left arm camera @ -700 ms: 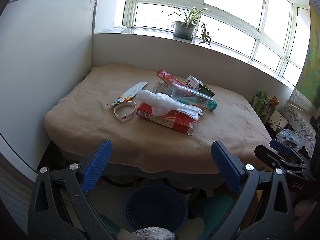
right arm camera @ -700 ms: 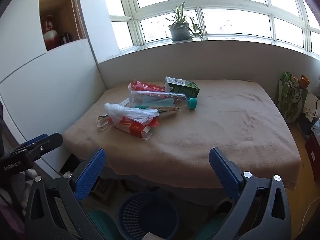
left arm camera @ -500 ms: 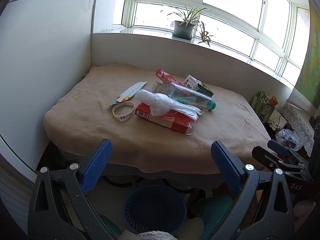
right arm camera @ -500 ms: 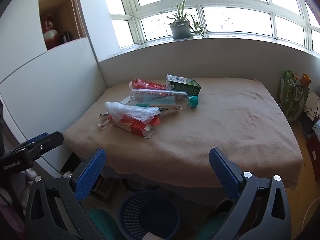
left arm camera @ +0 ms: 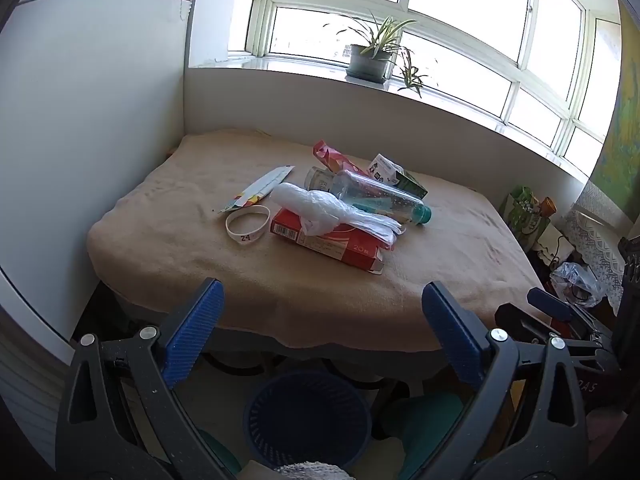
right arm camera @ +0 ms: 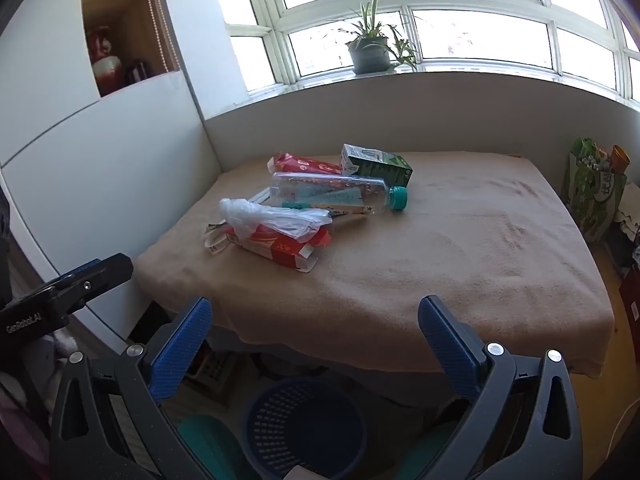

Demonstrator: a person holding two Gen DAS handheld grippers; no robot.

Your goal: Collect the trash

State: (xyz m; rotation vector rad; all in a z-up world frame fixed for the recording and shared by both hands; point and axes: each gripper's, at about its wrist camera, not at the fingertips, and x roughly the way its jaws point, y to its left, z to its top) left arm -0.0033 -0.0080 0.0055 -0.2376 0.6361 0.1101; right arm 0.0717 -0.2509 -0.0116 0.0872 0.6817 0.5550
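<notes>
- Looking along my left gripper (left arm camera: 322, 316), I have its blue ribbed pads spread as wide as they go with nothing between them; it hangs off the near edge of the table, tilted down, so I can survey the pile before choosing.
- Trash sits in a loose heap mid-table on the tan cloth (left arm camera: 460, 248), a soft, nappy fabric that drapes over the edge.
- A crinkled clear plastic bag (left arm camera: 320, 208) lies across a flat red carton (left arm camera: 340, 244); behind them a clear bottle (left arm camera: 376, 196) with a teal cap lies on its side, touching a green-and-white box (left arm camera: 394, 174) and a red wrapper (left arm camera: 330, 156).
- A white rubbery wristband (left arm camera: 247, 229) and a thin paper sleeve (left arm camera: 262, 191) lie just beside the carton, flat and probably awkward to pinch.
- The blue perforated basket (left arm camera: 306, 416) stands on the floor under the near edge, I judge so that items can be dropped straight down.
- From my right gripper (right arm camera: 316, 332), likewise fully spread and empty, the same heap sits left of centre: bag (right arm camera: 276, 218) on carton (right arm camera: 280, 246), bottle (right arm camera: 332, 194) behind, green box (right arm camera: 376, 166) farthest.
- The basket (right arm camera: 304, 428) is below here too, and my left gripper's tip (right arm camera: 80, 284) shows at the left edge.
</notes>
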